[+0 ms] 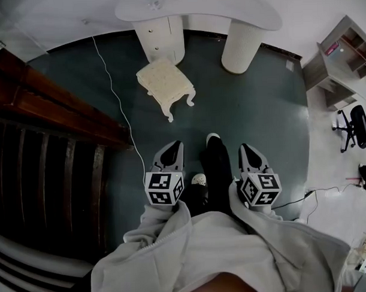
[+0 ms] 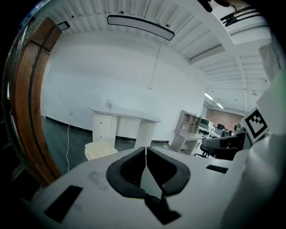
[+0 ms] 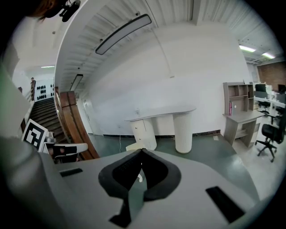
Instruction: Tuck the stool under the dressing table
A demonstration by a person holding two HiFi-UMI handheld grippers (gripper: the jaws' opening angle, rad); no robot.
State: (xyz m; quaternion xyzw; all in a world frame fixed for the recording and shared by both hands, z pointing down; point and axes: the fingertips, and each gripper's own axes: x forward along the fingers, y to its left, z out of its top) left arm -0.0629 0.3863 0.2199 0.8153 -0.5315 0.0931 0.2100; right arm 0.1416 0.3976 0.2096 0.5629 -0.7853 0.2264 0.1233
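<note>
The cream stool (image 1: 164, 82) stands on the dark green floor (image 1: 253, 104), just in front of the drawer side of the white dressing table (image 1: 196, 13), not under its top. A white cable (image 1: 112, 85) runs on the floor at its left. Well apart from the stool, the left gripper (image 1: 173, 147) and right gripper (image 1: 245, 148) both have their jaws closed together, holding nothing.

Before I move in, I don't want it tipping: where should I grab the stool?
Take the stool by its flat seat's near edge, coming from your side: it stands upright and skewed before the dressing table, so a push there should drive it under.
</note>
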